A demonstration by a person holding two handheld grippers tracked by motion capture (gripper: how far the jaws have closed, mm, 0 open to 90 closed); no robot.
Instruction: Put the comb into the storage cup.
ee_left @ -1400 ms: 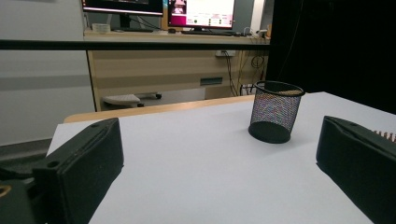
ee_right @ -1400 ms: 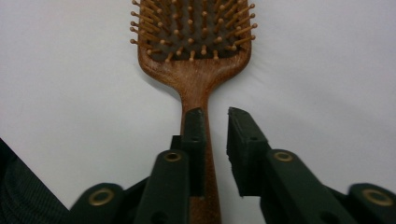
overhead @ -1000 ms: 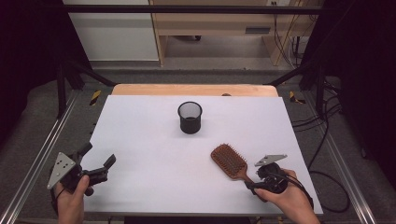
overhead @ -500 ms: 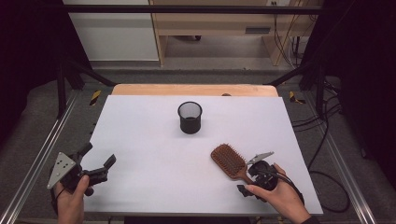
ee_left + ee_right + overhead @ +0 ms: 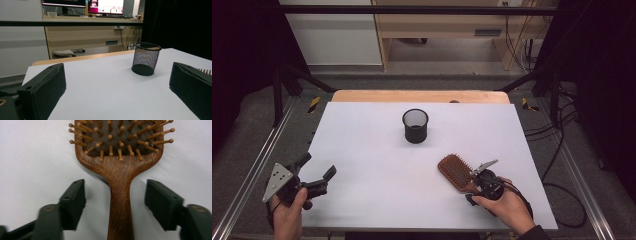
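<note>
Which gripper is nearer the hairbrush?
Right. The right gripper straddles the hairbrush handle, jaws open either side. The left gripper sits open at the table's far left edge.

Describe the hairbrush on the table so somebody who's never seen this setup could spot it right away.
Start at the white table and find the black mesh cup near its middle. Nearer the person and to the right, just ahead of the right gripper, whose open jaws straddle its handle, lies the hairbrush. It is the one brown wooden thing on the white surface, flat, bristles up.
</note>
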